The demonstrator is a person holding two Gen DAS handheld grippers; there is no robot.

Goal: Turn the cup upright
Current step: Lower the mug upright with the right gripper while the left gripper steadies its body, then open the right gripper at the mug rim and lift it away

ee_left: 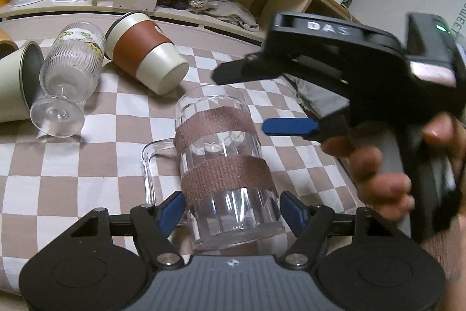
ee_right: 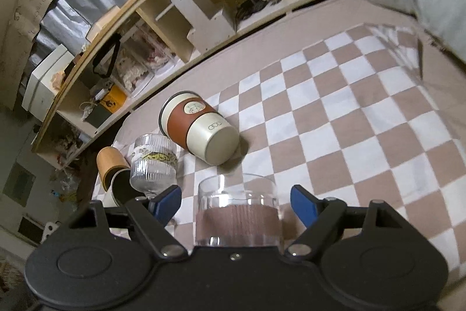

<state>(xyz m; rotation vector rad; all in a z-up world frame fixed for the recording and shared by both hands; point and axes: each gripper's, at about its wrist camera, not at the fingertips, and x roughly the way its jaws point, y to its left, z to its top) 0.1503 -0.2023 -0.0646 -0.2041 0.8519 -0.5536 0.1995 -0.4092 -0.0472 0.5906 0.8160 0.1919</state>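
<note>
Our left gripper [ee_left: 230, 212] has black linkages, silver screws, blue pads and a ribbed grey body. Our right gripper [ee_left: 247, 101] is black, marked "DAS", with a green light; our bare-skinned hand [ee_left: 387, 171] shows.

Dim indoor light, soft shadows, fisheye edge warp, motion blur on right gripper [ee_left: 250, 98].

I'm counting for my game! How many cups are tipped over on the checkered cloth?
3. The brown-sleeved cup lies mid-cloth, the ribbed stemmed glass beside it, and the cream cup at the left edge. More may hide outside the views.
</note>
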